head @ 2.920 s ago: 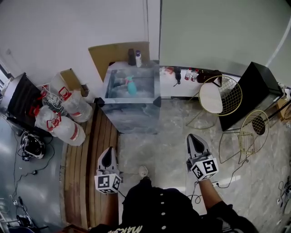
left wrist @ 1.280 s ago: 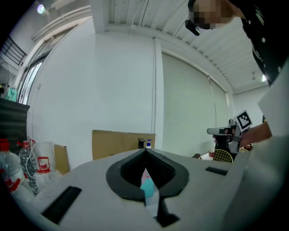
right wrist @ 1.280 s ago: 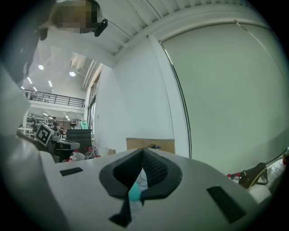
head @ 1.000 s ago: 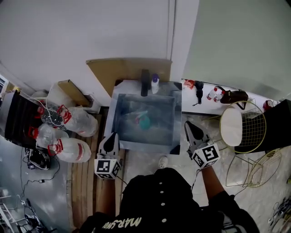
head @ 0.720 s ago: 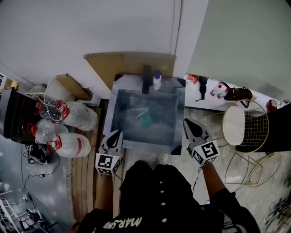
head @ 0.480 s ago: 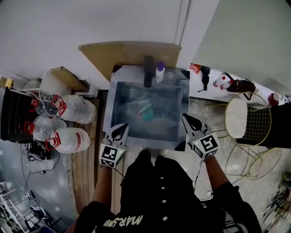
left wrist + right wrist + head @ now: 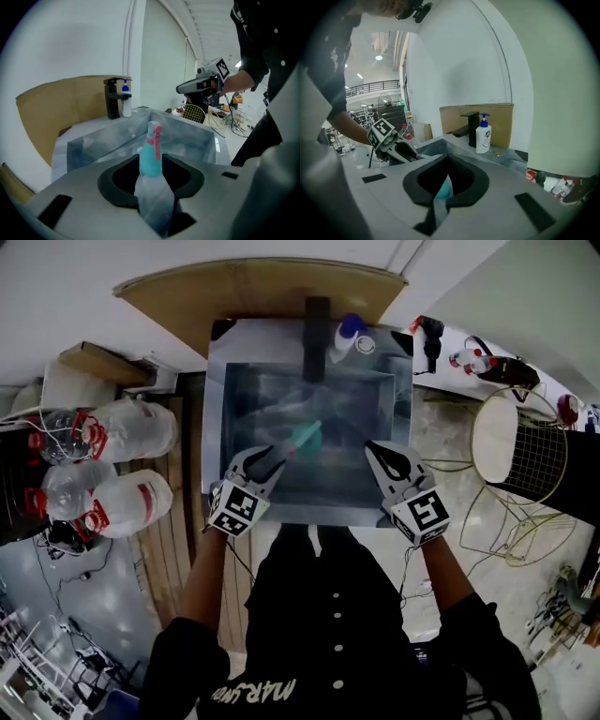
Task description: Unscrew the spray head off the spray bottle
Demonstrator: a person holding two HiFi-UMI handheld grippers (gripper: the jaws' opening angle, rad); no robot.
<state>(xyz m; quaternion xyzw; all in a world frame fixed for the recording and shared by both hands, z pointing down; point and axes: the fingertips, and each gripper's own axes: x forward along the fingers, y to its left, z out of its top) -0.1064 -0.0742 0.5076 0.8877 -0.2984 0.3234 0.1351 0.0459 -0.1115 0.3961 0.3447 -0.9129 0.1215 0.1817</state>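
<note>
A teal spray bottle (image 7: 307,435) with a pink spray head (image 7: 155,133) stands upright in the grey sink basin (image 7: 375,390). My left gripper (image 7: 272,460) hovers over the sink's front left, its tips just short of the pink head. Its jaws are opening, and the bottle (image 7: 151,157) shows ahead through the gap with no pad pressing on it. My right gripper (image 7: 380,448) is over the sink's front right, shut and holding nothing. In the right gripper view the teal bottle (image 7: 444,187) shows partly behind the closed jaws, with the left gripper (image 7: 405,152) beyond it.
A black faucet (image 7: 317,324) and a white soap dispenser (image 7: 347,334) stand on the sink's back rim, with a cardboard sheet (image 7: 187,292) behind. Large water jugs (image 7: 131,427) lie on the floor at left. A wire chair (image 7: 511,442) stands at right.
The person has stepped up to the sink, and both grippers have moved forward over the basin. The left gripper's jaws have parted near the spray head.
</note>
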